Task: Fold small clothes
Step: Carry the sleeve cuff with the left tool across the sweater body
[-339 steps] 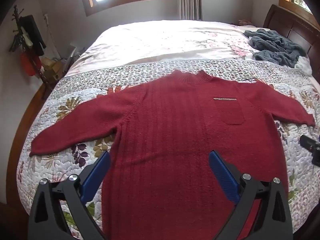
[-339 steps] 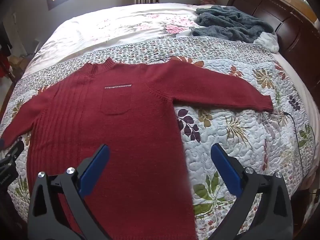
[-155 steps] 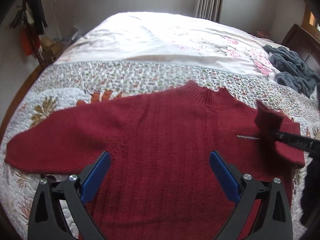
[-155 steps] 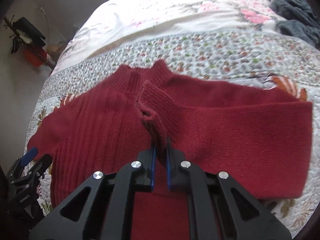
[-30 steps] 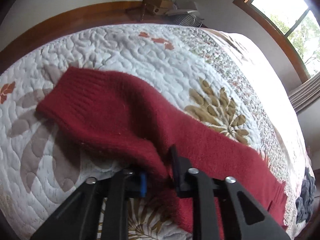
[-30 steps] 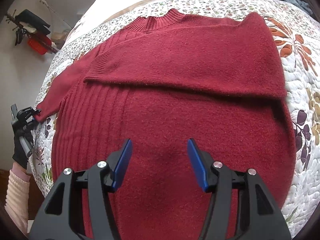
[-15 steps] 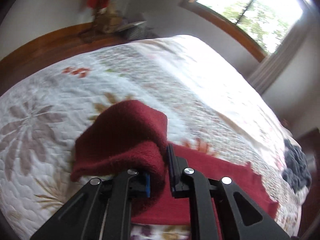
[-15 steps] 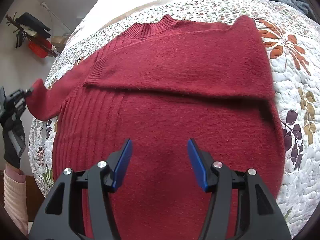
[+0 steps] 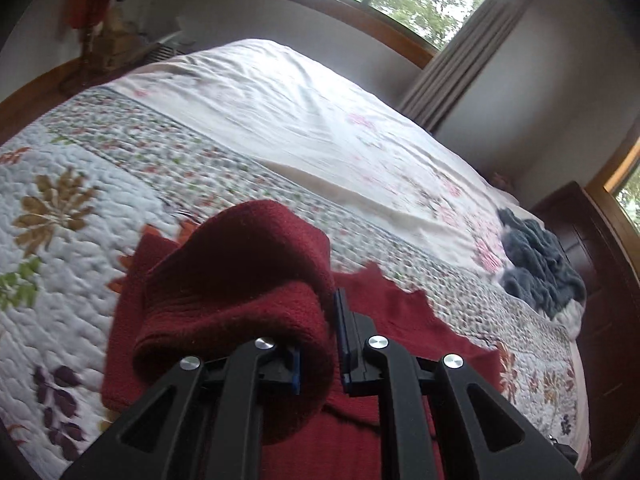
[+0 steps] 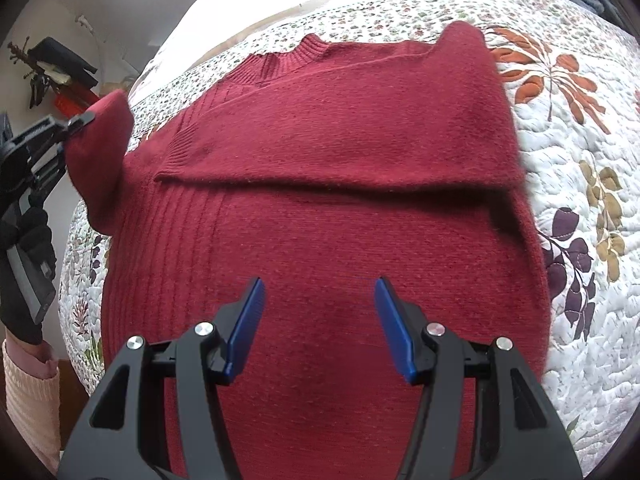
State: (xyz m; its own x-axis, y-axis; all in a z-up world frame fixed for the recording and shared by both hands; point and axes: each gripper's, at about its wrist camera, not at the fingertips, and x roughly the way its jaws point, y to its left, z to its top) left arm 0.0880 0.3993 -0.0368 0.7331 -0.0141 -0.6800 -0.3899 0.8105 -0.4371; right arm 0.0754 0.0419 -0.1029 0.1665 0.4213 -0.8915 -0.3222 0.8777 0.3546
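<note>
Red sweater (image 10: 328, 216) lies flat on the quilted bedspread (image 10: 580, 184), one sleeve already folded across the chest. Left gripper (image 9: 320, 344) clamped on the other sleeve's cuff (image 9: 240, 300); half a second ago the cuff hung lower over the quilt, now it is raised higher and carried further in over the sweater body. Right gripper (image 10: 320, 320) hovers over the lower sweater, jaws apart, holding nothing, unchanged from a second ago. Grey blanket (image 9: 536, 260) bunched near the headboard.
</note>
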